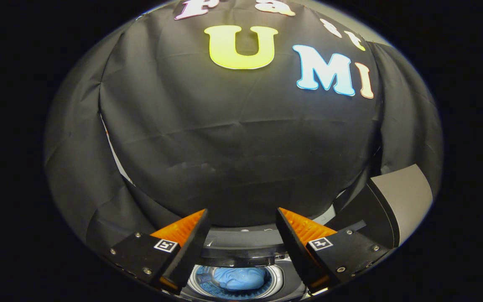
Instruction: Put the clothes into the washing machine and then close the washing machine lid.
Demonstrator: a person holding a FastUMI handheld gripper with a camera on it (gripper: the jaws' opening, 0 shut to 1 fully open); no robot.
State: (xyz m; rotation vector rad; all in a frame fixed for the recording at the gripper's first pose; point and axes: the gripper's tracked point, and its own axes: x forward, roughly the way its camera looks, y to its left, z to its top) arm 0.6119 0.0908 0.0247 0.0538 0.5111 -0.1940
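My gripper (241, 218) stands open above the washing machine (241, 245), with nothing between its fingers. Below and between the fingers lies the round drum opening (277, 280). A crumpled blue garment (241, 277) rests inside the drum. The machine's lid (396, 201) stands raised to the right of the right finger, its grey face tilted upward. The dark back rim of the machine runs across just beyond the fingertips.
The black cloth wall (241, 147) of the booth hangs close behind the machine and wraps around both sides. A thin pale gap (115, 157) shows between cloth panels on the left.
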